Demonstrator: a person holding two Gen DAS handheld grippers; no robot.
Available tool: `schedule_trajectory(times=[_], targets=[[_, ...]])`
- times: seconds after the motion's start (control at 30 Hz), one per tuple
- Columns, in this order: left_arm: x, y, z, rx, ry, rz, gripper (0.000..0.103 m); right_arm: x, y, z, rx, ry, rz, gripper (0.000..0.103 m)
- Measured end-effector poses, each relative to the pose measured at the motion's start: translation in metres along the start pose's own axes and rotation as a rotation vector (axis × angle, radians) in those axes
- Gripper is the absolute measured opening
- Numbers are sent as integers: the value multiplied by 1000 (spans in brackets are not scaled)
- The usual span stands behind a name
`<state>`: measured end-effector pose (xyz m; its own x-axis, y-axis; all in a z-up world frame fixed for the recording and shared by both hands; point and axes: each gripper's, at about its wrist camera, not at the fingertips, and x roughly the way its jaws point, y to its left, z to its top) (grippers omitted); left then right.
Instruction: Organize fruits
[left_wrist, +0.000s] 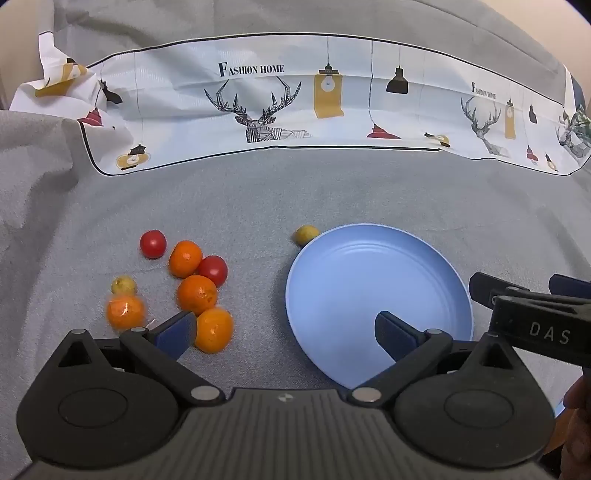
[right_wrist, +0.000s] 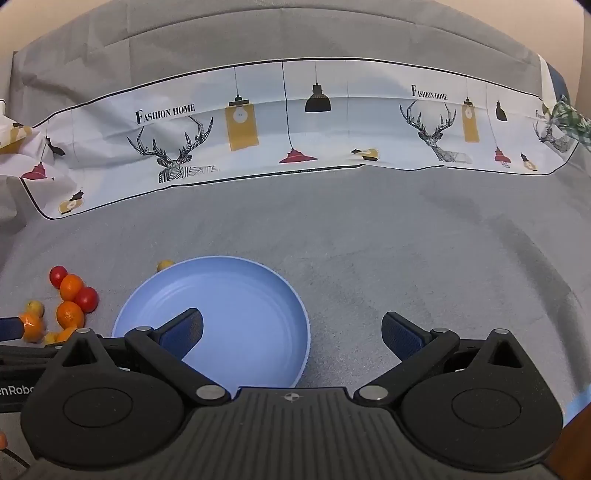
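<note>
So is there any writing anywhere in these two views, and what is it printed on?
"FASHION HOME": on the white printed cloth, above the deer drawing.
"FASHION HOME": again on the same cloth, smaller, further right, by a second deer.
"DAS": on the black body of the right claw, seen from the left wrist view; possibly part of a longer word.
"enRobo": on the black body at the left edge of the right wrist view, cut off at both ends.
A third print at the cloth's far right is too small to read.
</note>
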<state>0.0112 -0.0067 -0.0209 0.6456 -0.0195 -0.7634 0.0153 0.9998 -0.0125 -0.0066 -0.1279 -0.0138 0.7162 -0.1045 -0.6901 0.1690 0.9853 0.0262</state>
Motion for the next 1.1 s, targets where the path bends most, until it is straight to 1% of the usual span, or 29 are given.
schedule_trajectory(times=[0.17,0.2,0.47,0.63,0.77,0.83,1.1], targets=[[2,0,0,1,-1,-3,103,2,11,4,-3,5,-5,102],[2,0,0,1,-2,-4,102,4,8,-1,-4,4,-4,102],[2,-1,-1,8,-4,-2,102,4,11,1,-13,11,-18,102],[2,-2,0,5,-5,-1,102,2,12,1,-21,8,-6,98],[2,-2,-1,3,-7,-1,102,3,15,2,-23,8,-10,98],[2,-2,0,2,-6,-2,102,2,13,1,-11,-6,5,98],[1,-2,0,2,-6,-1,102,1,16,2,-20,-27,-1,97]])
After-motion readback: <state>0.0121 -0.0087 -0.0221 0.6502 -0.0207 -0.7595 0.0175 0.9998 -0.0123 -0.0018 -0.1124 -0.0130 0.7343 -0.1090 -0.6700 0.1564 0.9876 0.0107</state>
